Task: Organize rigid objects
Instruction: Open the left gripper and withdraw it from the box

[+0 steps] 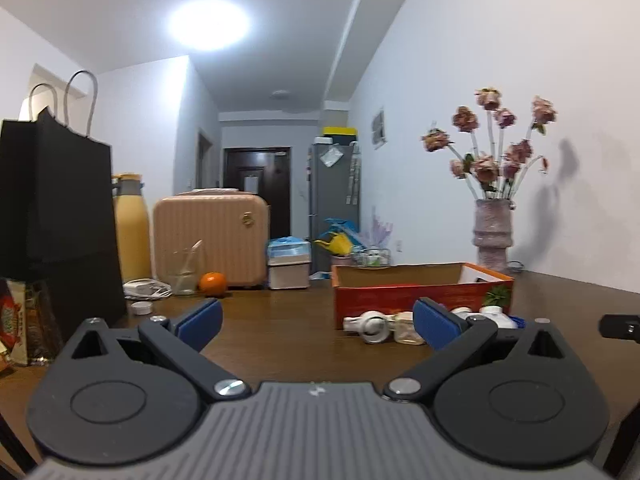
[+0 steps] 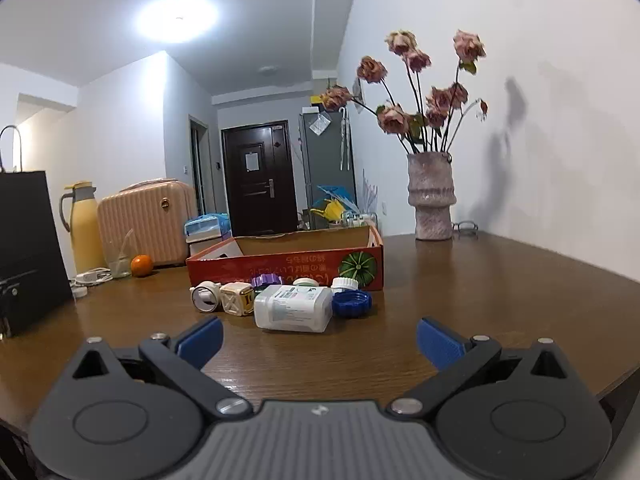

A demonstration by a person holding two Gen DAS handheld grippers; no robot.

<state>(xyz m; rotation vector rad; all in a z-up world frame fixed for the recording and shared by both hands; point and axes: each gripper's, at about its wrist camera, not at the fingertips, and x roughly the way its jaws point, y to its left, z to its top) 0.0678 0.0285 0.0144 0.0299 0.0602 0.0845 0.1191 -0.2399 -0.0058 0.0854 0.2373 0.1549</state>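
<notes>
An open red cardboard box [image 2: 280, 266] stands on the brown table [image 2: 460, 292]; it also shows in the left wrist view [image 1: 420, 294]. In front of it lie small rigid items: a white pill bottle [image 2: 294, 307] on its side, a blue cap [image 2: 352, 303], a purple cap [image 2: 266, 280], a cream cube [image 2: 237, 298] and a white ring-shaped piece [image 2: 205, 296]. The ring-shaped piece [image 1: 372, 325] shows in the left wrist view too. My right gripper [image 2: 320, 338] is open and empty, short of the bottle. My left gripper [image 1: 318, 322] is open and empty, left of the pile.
A vase of dried roses [image 2: 432, 196] stands at the back right by the wall. At the left stand a black paper bag [image 1: 56, 220], a yellow flask [image 1: 131, 228], a glass [image 1: 185, 272], an orange [image 1: 213, 283] and a pink suitcase [image 1: 210, 236].
</notes>
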